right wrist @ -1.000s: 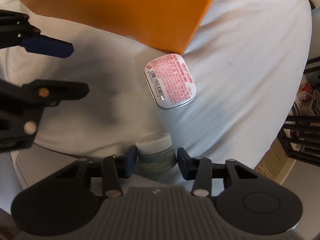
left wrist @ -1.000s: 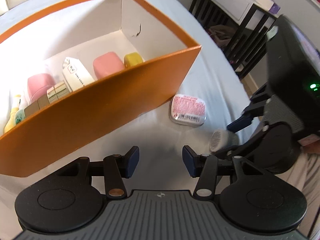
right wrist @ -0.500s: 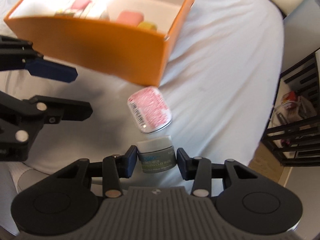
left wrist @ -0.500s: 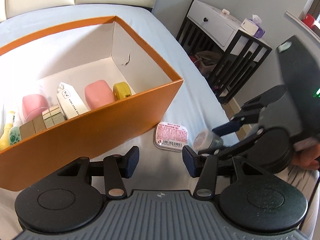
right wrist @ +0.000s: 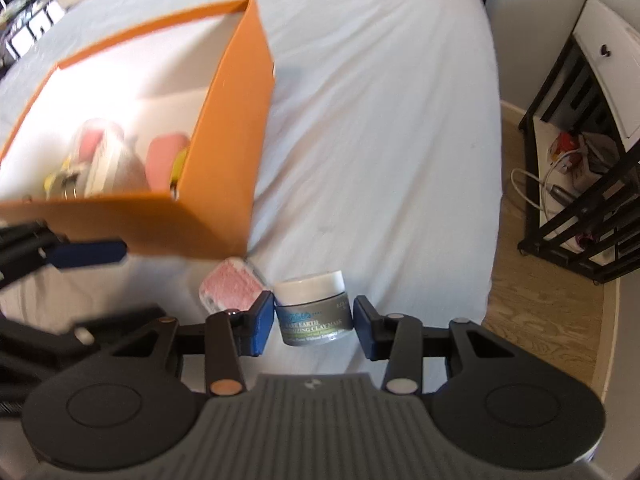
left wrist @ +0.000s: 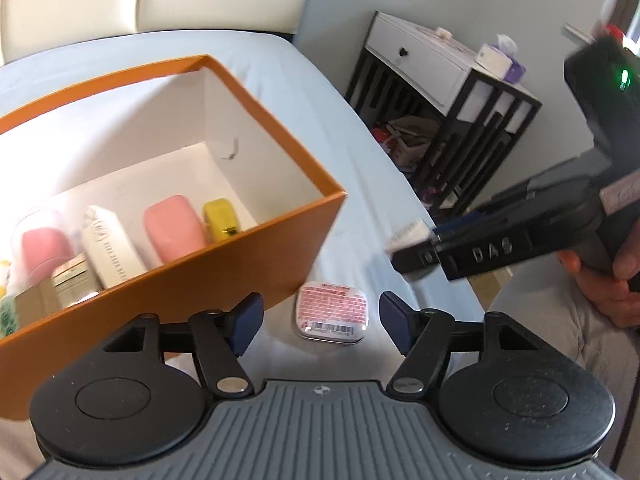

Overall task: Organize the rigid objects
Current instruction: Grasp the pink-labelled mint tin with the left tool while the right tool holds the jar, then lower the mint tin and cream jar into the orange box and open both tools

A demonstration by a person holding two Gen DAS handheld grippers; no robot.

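My right gripper [right wrist: 314, 320] is shut on a small grey jar [right wrist: 314, 312] with a white lid and holds it in the air above the bed; the jar also shows in the left wrist view [left wrist: 408, 236]. A pink-labelled tin [left wrist: 331, 314] lies on the sheet beside the orange box [left wrist: 240, 256], and it shows in the right wrist view [right wrist: 232, 290]. My left gripper [left wrist: 320, 322] is open and empty, above the tin. The box holds pink cases [left wrist: 174, 228], a yellow item [left wrist: 222, 218] and a white carton [left wrist: 112, 248].
The light blue bed sheet [right wrist: 380, 120] spreads right of the box to the bed edge. A black-framed white side table [left wrist: 440, 92] stands beyond the bed on a wooden floor [right wrist: 540, 320]. A cream headboard [left wrist: 160, 0] is behind.
My right gripper has lifted the jar off the sheet and carried it up. Both grippers have risen and pulled back, so the box and tin look smaller and farther.
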